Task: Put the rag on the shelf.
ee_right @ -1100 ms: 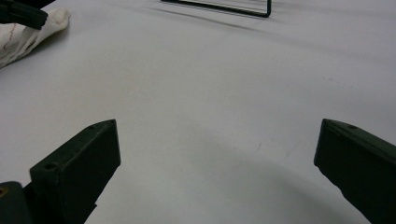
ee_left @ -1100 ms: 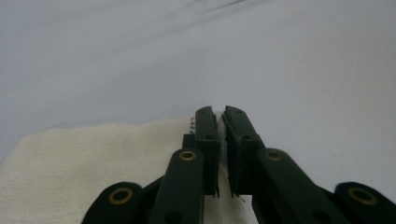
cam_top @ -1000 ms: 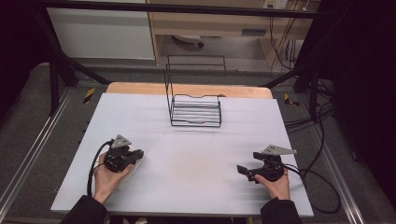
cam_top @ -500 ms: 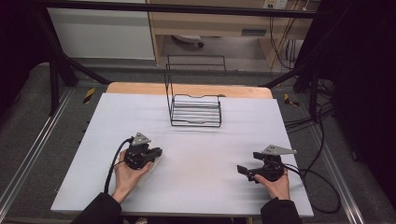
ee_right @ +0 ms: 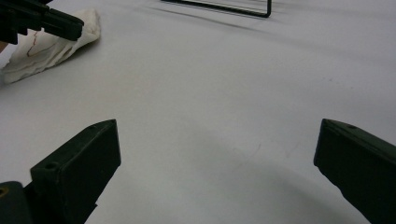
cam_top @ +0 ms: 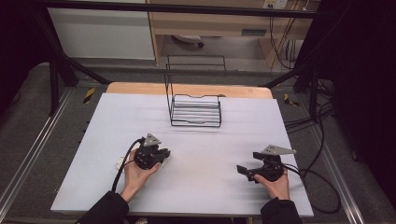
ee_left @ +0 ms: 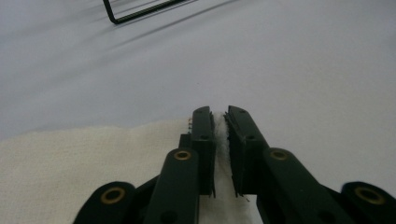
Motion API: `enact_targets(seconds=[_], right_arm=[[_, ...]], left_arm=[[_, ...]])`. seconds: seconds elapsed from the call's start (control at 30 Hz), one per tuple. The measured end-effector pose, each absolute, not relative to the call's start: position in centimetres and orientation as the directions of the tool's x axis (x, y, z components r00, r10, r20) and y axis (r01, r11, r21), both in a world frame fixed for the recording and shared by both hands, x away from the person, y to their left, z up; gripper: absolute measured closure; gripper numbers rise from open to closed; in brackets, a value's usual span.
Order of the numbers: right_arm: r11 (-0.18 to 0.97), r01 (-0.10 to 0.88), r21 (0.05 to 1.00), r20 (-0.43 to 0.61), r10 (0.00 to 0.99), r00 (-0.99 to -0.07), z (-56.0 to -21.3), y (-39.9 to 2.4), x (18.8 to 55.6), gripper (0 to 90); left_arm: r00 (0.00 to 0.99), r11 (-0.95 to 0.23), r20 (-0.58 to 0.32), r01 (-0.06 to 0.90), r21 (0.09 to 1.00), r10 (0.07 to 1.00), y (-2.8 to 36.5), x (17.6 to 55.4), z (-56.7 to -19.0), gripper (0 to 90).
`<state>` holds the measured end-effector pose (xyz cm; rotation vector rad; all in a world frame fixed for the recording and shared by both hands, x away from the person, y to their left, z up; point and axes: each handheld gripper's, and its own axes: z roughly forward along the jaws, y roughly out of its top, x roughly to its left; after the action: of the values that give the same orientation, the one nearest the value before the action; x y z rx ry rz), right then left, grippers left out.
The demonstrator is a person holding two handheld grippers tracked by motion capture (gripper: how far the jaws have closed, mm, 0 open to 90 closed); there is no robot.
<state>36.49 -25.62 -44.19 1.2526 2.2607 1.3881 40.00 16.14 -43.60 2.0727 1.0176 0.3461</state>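
A white cloth (ee_left: 93, 154) lies on the white table (cam_top: 210, 144) at its left front. My left gripper (ee_left: 220, 114) is shut on a fold of it, and the jaws have just been opening a little with the fold still pinched between them. From above, the left gripper (cam_top: 162, 154) sits over the cloth (cam_top: 121, 163), whose edge peeks out beside the hand. The right gripper view shows the cloth (ee_right: 51, 44) bunched under the left gripper (ee_right: 70, 28). My right gripper (ee_right: 217, 135) rests low at the right front (cam_top: 243, 171), open, with bare table between its jaws.
A black wire rack (cam_top: 196, 111) stands at the back middle of the table; its base edge shows far off in both gripper views (ee_left: 135, 14) (ee_right: 224, 7). Cables (cam_top: 317, 182) trail off the table's right side.
My left hand has slid rightward across the table, dragging the cloth with it. The right hand has kept still.
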Motion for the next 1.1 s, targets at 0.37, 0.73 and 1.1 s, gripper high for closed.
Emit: enact_targets(seconds=[0.37, 0.73, 1.1], right_arm=[[0.193, 0.557, 0.808, 0.242, 0.753, -0.612, -44.2, -25.6, 36.4, 1.2], [0.202, 0.561, 0.803, 0.237, 0.755, -0.612, -44.4, -25.4, 36.5, 1.2], [0.204, 0.565, 0.8, 0.239, 0.756, -0.61, -44.2, -24.6, 36.5, 1.3]], left_arm=[[0.67, -0.406, -0.056, 0.512, 0.756, 0.741, 20.0, 39.6, -41.1, 41.0], [0.624, -0.38, -0.082, 0.569, 0.729, 0.777, 26.7, 39.1, -41.4, 33.0], [0.556, -0.33, -0.127, 0.645, 0.69, 0.822, 31.1, 38.6, -43.5, 54.5]])
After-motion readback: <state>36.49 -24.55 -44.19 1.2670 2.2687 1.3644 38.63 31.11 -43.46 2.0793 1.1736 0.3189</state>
